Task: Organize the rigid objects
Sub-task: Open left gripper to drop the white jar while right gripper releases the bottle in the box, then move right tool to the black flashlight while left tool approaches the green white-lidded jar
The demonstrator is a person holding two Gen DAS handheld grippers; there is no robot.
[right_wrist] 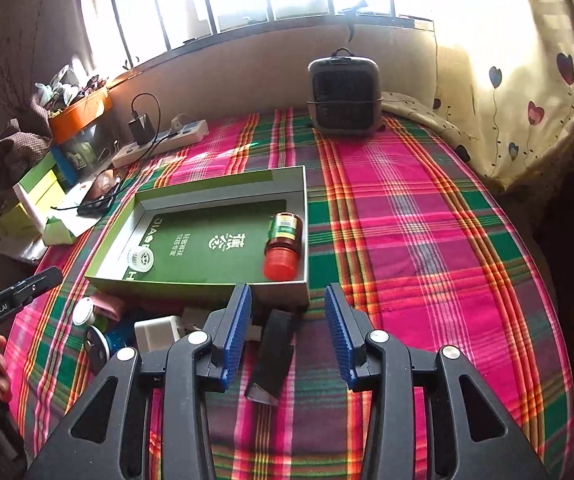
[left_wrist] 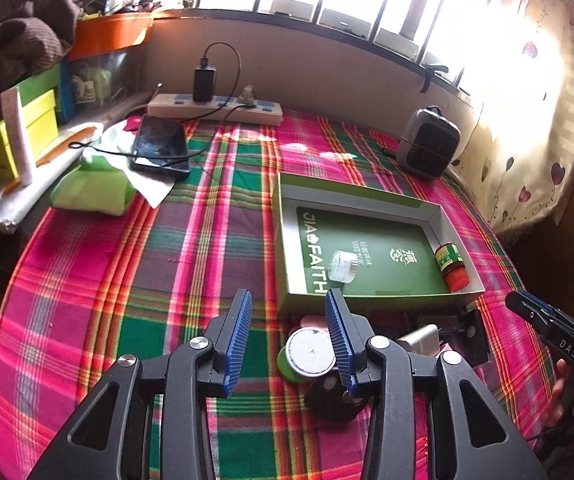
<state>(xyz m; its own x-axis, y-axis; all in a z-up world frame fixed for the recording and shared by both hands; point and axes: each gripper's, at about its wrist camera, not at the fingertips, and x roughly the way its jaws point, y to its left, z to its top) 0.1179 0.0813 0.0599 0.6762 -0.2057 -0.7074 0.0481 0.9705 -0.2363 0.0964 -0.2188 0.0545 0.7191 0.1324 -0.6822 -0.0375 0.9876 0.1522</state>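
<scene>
A shallow green box lid (left_wrist: 285,240) (right_wrist: 301,240) lies on the plaid cloth. Inside it are a small white jar (left_wrist: 343,267) (right_wrist: 141,259) and a red-capped bottle (left_wrist: 452,266) (right_wrist: 283,247) on its side. My left gripper (left_wrist: 289,308) is open above a green spool with a white top (left_wrist: 309,354) near its right finger. My right gripper (right_wrist: 288,300) is open above a flat black object (right_wrist: 274,354) lying in front of the lid. A white adapter (right_wrist: 155,334) (left_wrist: 421,340) and other small items sit by the lid's near edge.
A grey heater (left_wrist: 427,142) (right_wrist: 343,94) stands at the back. A power strip (left_wrist: 215,108) (right_wrist: 159,142), a phone (left_wrist: 161,146), a green tissue pack (left_wrist: 91,190) and yellow boxes (left_wrist: 11,136) crowd the left. A curtain (right_wrist: 527,92) hangs at the right.
</scene>
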